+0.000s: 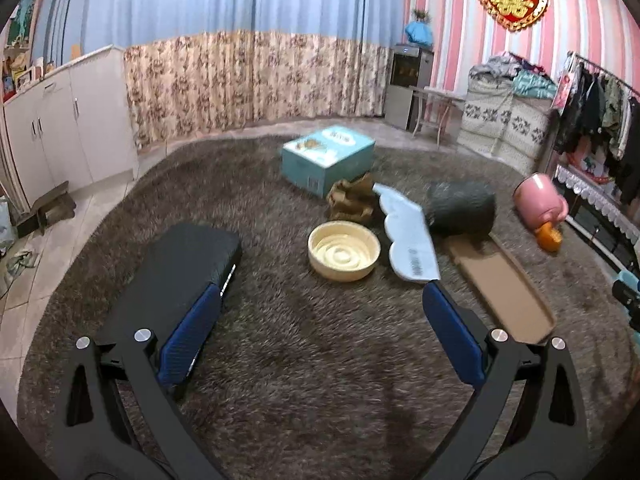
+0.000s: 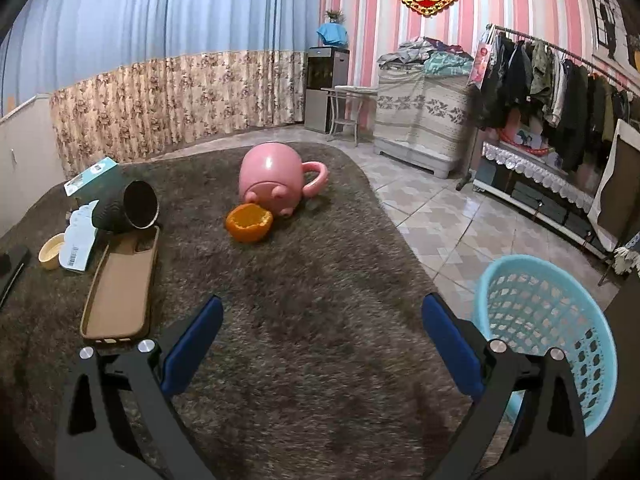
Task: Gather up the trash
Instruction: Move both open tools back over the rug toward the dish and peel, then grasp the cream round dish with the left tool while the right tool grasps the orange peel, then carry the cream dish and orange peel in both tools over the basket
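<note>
Shaggy brown pile rug (image 2: 304, 320), glossy pink ceramic-looking mug (image 2: 272, 180), perforated blue plastic basket (image 2: 552, 320), crumpled brown paper (image 1: 352, 198)

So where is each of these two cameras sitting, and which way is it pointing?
Left wrist view: sits on the left gripper, low over the brown rug, facing the curtained wall; its two blue-padded fingers show, open, with a cream bowl ahead.
Right wrist view: sits on the right gripper, facing the same wall from further right; its open fingers show, a blue basket beside them.
Shared: the pink mug, orange peel, black cup, bowl and rug.
</note>
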Demonstrator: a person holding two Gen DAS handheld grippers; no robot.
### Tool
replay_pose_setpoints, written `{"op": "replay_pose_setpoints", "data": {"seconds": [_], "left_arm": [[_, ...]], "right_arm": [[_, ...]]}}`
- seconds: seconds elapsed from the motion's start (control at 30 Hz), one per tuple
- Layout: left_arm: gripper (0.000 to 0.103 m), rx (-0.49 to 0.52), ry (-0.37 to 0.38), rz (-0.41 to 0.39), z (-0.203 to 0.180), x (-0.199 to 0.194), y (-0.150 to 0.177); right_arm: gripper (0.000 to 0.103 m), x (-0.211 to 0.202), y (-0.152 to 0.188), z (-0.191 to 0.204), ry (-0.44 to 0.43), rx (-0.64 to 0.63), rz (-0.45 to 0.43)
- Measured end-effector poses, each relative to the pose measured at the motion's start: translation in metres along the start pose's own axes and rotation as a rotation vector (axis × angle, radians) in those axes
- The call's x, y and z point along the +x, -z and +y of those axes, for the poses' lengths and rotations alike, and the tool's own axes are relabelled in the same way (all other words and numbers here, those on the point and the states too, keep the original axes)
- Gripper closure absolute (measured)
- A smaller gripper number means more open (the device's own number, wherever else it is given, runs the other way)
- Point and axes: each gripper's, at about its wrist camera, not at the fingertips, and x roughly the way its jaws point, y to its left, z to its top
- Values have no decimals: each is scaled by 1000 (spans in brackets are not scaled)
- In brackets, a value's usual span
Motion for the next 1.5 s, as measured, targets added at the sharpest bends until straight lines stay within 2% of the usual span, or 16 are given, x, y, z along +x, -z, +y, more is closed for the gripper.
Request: {"op": "replay_pose_setpoints", "data": {"seconds": [0.27,0.43,0.53,0.67,0.8,0.97,1.03,1.1,1.17,1.2,1.23,1.37,1.5], "left_arm": [[7,31,8,98,-9,55,-12],[19,35,14,195,-10,87,-17],[21,22,24,244,-9,102,-19],[28,16,22,211,-7,108,-26],[42,15,39,198,-9,108,-27],[42,-29,32,143,-2,98,-25],[42,-48,31,140,2,97,-25],[42,-52,30,146,3,99,-23],[42,-48,27,147,1,99,-23],[42,-45,27,145,1,99,-23],[42,-45,27,143,1,98,-23],[42,-54,28,141,3,99,-24],[42,-44,28,130,2,97,-24]], "right_arm": [[6,28,-3,-3,-61,78,67],[6,49,-9,3,-86,85,102],[6,60,-15,10,-91,59,109],[6,74,-22,19,-105,31,121],[6,86,-29,31,-118,-2,126],[7,103,-44,42,-152,-7,120],[14,113,-49,47,-164,-14,132],[31,124,-51,50,-186,-14,160],[40,130,-51,52,-204,-19,170],[53,132,-50,54,-215,-23,172],[60,132,-50,54,-225,-24,171],[67,114,-48,51,-233,-21,112],[67,85,-40,39,-226,-15,86]]}}
